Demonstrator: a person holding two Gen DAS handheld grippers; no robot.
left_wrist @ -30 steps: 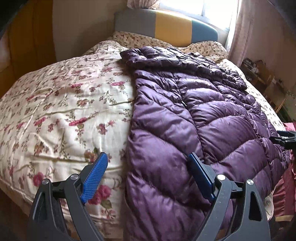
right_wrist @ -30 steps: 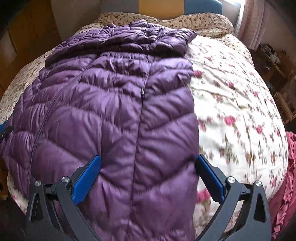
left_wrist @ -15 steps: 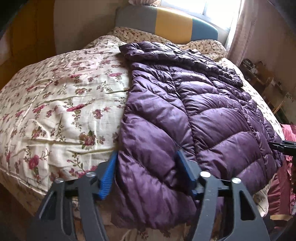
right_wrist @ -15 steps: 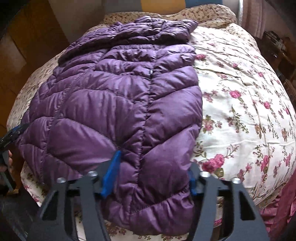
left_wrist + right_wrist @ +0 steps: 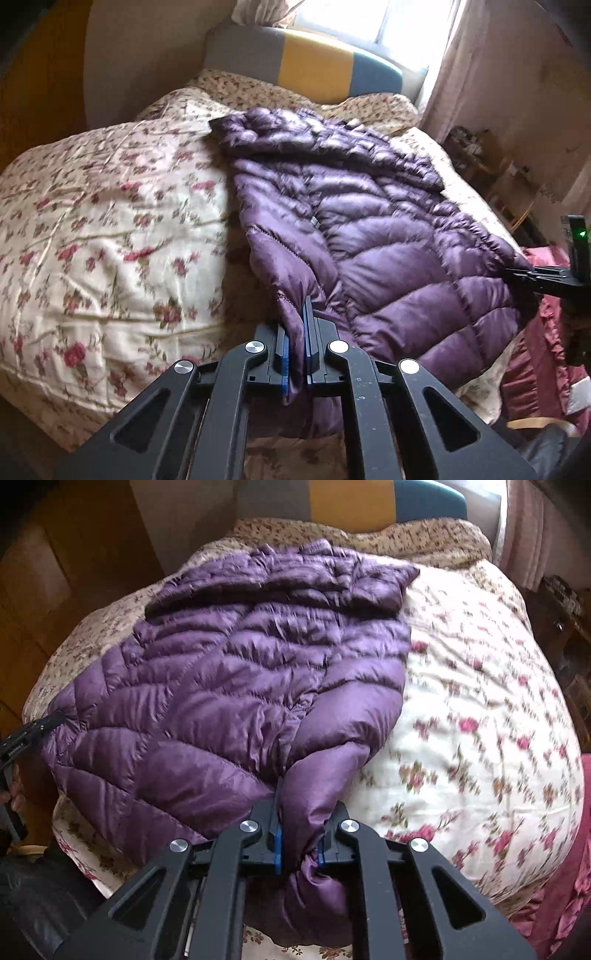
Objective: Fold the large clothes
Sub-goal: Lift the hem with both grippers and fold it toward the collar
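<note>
A purple quilted puffer jacket lies lengthwise on a floral bedspread, collar toward the headboard. My left gripper is shut on the jacket's bottom hem at its left corner, with a fold of fabric pinched between the blue pads. My right gripper is shut on the bottom hem at the right corner of the jacket, with bunched fabric bulging below the fingers. Each gripper shows at the edge of the other's view: the right one and the left one.
The bed's striped grey, yellow and blue headboard stands under a window. Wooden furniture is on the left of the bed. A cluttered shelf and pink ruffled fabric are on the right. The bedspread shows beside the jacket.
Both grippers went from wide open over the jacket's hem to shut on it, and the hem corners are now gathered and lifted slightly off the bed.
</note>
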